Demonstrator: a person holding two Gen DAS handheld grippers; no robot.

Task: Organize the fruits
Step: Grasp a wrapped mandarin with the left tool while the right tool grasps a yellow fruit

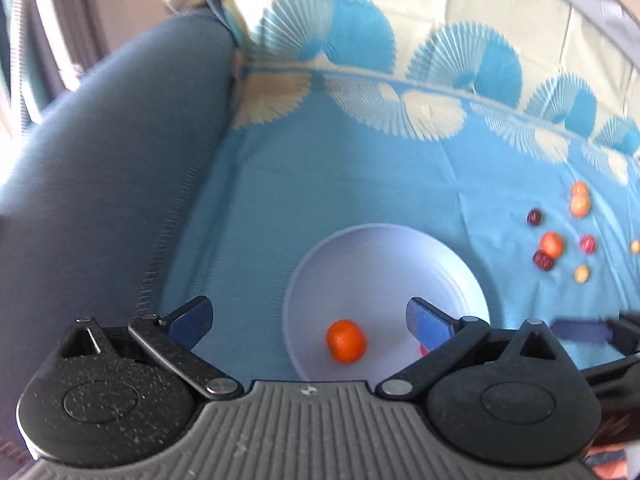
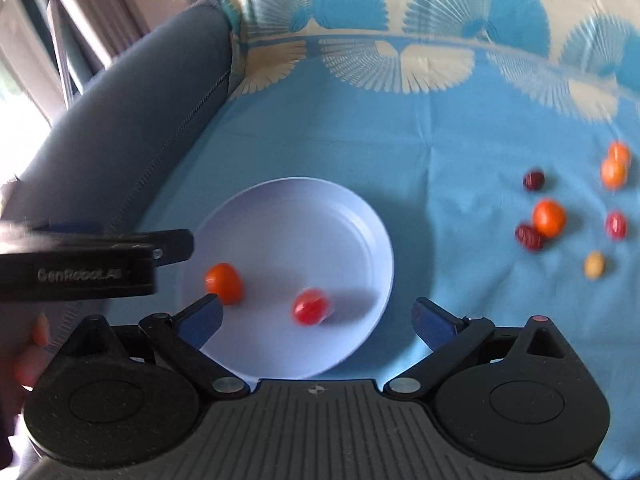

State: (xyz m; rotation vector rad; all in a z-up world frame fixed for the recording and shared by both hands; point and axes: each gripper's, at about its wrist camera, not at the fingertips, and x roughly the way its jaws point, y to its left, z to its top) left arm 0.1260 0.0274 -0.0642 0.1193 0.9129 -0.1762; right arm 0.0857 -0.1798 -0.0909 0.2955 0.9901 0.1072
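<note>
Already 2 fruits lie in the plate (image 2: 280, 216). Both claws, left (image 1: 310, 320) and right (image 2: 318, 320), hang spread, empty. Loose fruits (image 2: 550, 218) far right may roll if nudged

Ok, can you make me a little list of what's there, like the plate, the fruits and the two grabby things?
plate: white plate on the blue cloth
on plate: orange fruit and red fruit, apart
off plate: loose fruits on the cloth to the plate's right, orange, dark red and yellowish
left tool: open, empty, over the plate
right tool: open, empty, over the plate's near edge
beside cloth: grey-blue cushion
</note>
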